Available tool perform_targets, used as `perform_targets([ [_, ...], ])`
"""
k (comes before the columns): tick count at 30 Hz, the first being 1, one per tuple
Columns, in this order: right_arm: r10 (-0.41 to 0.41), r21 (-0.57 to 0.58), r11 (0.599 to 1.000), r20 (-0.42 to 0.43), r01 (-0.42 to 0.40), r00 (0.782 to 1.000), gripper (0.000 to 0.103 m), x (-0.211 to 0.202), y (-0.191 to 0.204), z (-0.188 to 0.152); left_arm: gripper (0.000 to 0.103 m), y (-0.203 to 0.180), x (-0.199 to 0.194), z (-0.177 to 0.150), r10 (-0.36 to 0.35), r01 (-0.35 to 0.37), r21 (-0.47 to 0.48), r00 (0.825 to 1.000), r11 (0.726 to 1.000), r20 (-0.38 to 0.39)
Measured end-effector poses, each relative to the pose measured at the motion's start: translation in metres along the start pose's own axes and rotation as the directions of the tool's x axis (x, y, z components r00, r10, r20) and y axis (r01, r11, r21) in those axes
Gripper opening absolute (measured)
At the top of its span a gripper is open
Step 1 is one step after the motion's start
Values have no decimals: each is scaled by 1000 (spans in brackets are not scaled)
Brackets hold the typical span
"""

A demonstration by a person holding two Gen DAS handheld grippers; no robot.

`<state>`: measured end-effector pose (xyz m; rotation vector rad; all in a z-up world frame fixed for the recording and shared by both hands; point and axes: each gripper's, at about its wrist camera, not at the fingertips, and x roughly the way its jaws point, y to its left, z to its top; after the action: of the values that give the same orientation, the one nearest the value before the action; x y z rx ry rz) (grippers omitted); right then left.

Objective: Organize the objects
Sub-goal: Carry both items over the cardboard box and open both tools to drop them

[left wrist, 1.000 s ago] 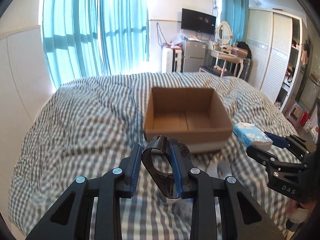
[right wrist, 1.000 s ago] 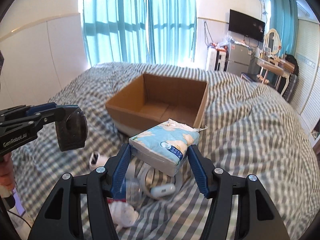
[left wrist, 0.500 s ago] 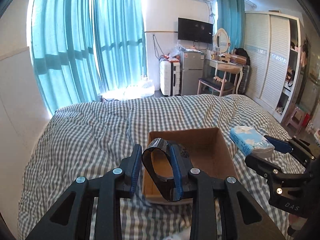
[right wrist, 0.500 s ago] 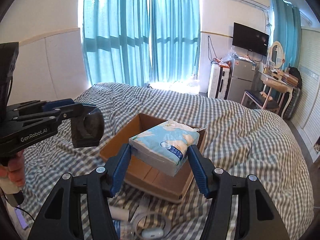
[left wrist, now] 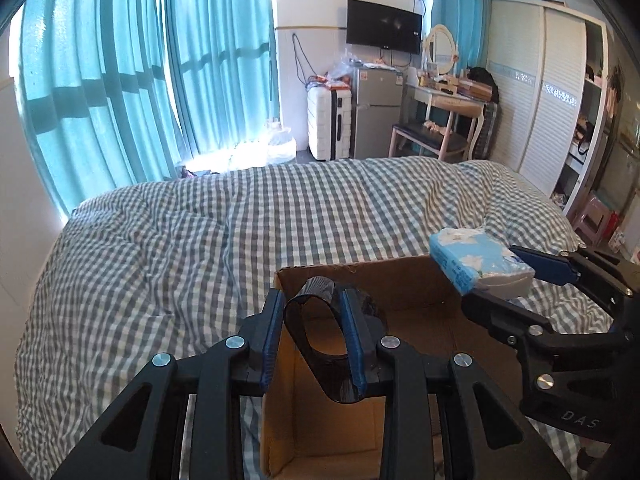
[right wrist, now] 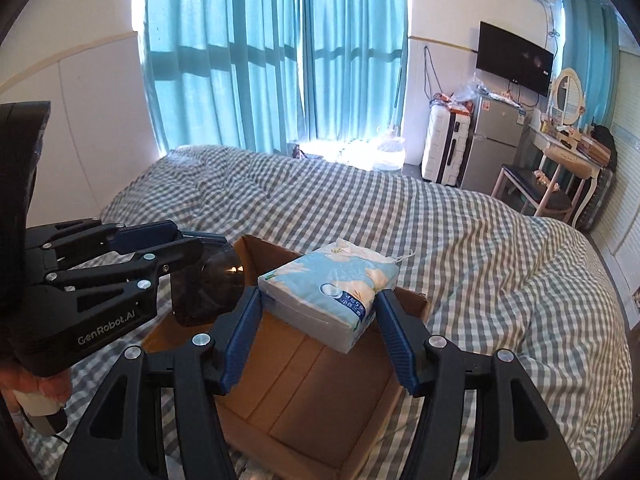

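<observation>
My left gripper (left wrist: pixel 312 320) is shut on a dark translucent cup (left wrist: pixel 320 336), gripped by its rim, held above the open cardboard box (left wrist: pixel 416 344). The cup also shows in the right wrist view (right wrist: pixel 208 292). My right gripper (right wrist: pixel 318 320) is shut on a light-blue tissue pack (right wrist: pixel 332 288) and holds it above the same box (right wrist: pixel 320 392), over its right part. The tissue pack shows at the right in the left wrist view (left wrist: pixel 480 264). The box looks empty where its floor shows.
The box sits on a bed with a grey-and-white checked cover (left wrist: pixel 200 240). Beyond the bed are teal curtains (left wrist: pixel 140 80), a white suitcase (left wrist: pixel 328 124), a small fridge (left wrist: pixel 376 112), a dressing table with chair (left wrist: pixel 444 120) and a wardrobe (left wrist: pixel 548 100).
Both grippers have moved forward over the box with their loads. The box now lies directly beneath them; the loose items on the near bed have dropped out of view.
</observation>
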<state>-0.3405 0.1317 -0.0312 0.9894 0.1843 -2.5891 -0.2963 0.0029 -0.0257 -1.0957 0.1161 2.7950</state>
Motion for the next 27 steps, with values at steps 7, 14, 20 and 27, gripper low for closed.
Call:
perform_targets([
  [7, 49, 32, 998, -71, -47, 996, 59, 50, -16, -13, 29, -5, 39, -4, -11, 12, 11, 999, 1000, -47],
  [14, 90, 30, 996, -96, -87, 991, 59, 68, -18, -24, 29, -10, 65, -13, -12, 15, 34, 995, 999, -96],
  [20, 73, 19, 997, -93, -71, 993, 60, 64, -18, -34, 30, -13, 71, -20, -20, 26, 43, 992, 999, -123],
  [27, 84, 91, 993, -29, -81, 996, 66, 21, -32, -41, 53, -21, 57, -32, -21, 30, 60, 989, 998, -143],
])
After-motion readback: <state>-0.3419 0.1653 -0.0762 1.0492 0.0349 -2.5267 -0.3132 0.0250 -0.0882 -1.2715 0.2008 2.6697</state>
